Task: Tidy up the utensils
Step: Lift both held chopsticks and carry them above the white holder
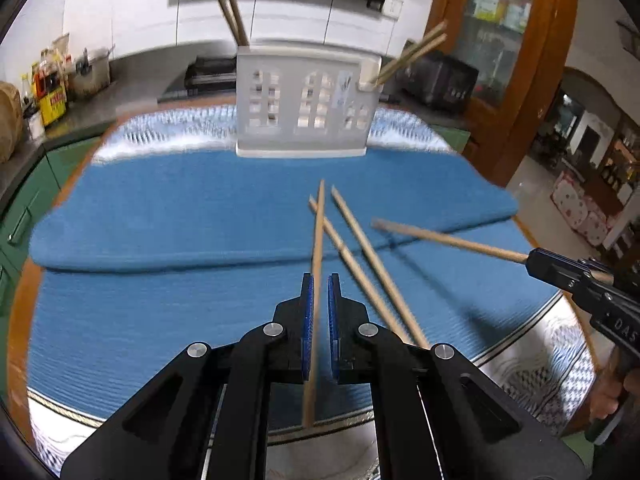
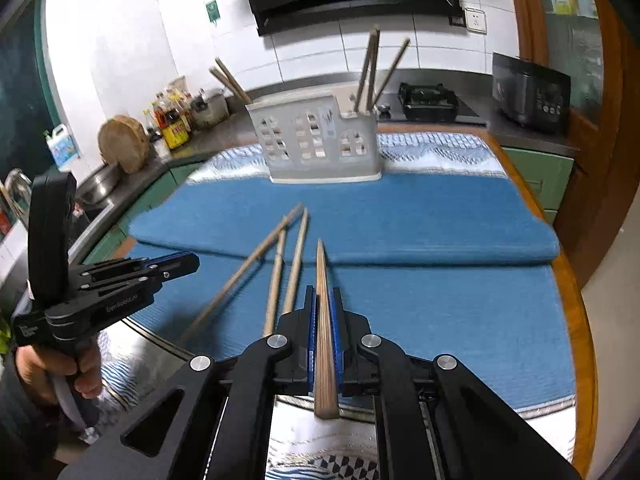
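Observation:
A white slotted utensil holder [image 1: 304, 108] [image 2: 320, 144] stands at the far side of the blue mat and has chopsticks standing in both ends. My left gripper [image 1: 320, 280] is shut on one wooden chopstick [image 1: 318, 240] and holds it above the mat; the gripper also shows in the right wrist view [image 2: 192, 262]. My right gripper [image 2: 323, 294] is shut on another chopstick [image 2: 323, 320], pointing at the holder; it shows in the left wrist view [image 1: 532, 262]. Two loose chopsticks [image 1: 372, 264] [image 2: 286, 268] lie on the mat between the grippers.
The folded blue mat [image 1: 180, 208] [image 2: 420, 216] covers a round table with a patterned cloth [image 2: 320, 452]. A kitchen counter with bottles [image 2: 172, 120], a chopping block [image 2: 124, 144] and a black appliance [image 2: 532, 88] runs behind. A wooden door frame [image 1: 516, 80] stands at right.

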